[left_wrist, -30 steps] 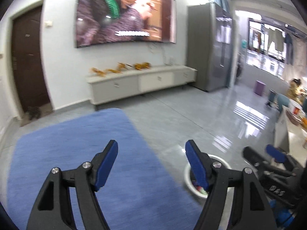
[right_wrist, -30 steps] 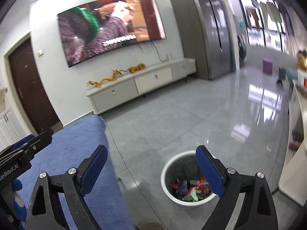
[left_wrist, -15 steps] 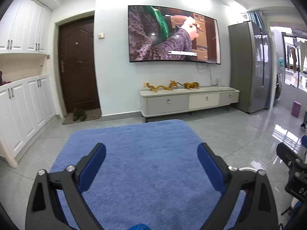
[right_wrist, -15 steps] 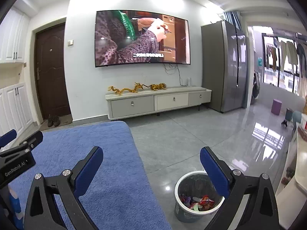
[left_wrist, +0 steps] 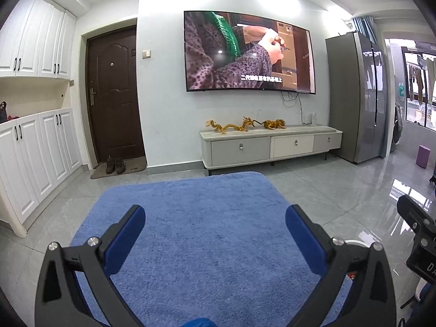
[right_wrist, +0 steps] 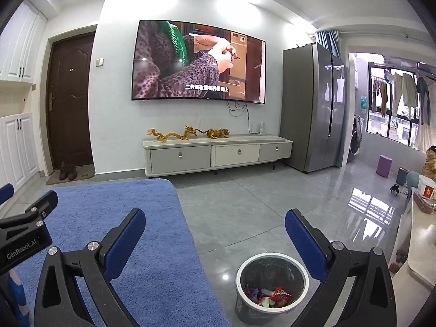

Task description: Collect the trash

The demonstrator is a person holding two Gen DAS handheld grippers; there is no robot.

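Hovering over the blue rug (left_wrist: 207, 231), the left gripper (left_wrist: 215, 223) is opening its jaws, now spread wide with nothing between them. The right gripper (right_wrist: 215, 223) is standing beside it, its blue pads (right_wrist: 305, 248) also fully apart and gripping nothing. Both are pointing slightly downward toward the far wall. Just below the right gripper's right finger, the trash bin (right_wrist: 272, 288) is sitting on the grey tile floor (right_wrist: 245, 212), beside the rug's right edge. Crumpled wrappers (right_wrist: 268, 294), red and mixed colours, are lying at its bottom. Farther out, a low TV cabinet (right_wrist: 218, 155) is standing against the wall, carrying golden dragon figures (right_wrist: 188, 133), with a television (right_wrist: 199, 61) playing above it. A grey refrigerator (right_wrist: 313, 106) is standing to the right.
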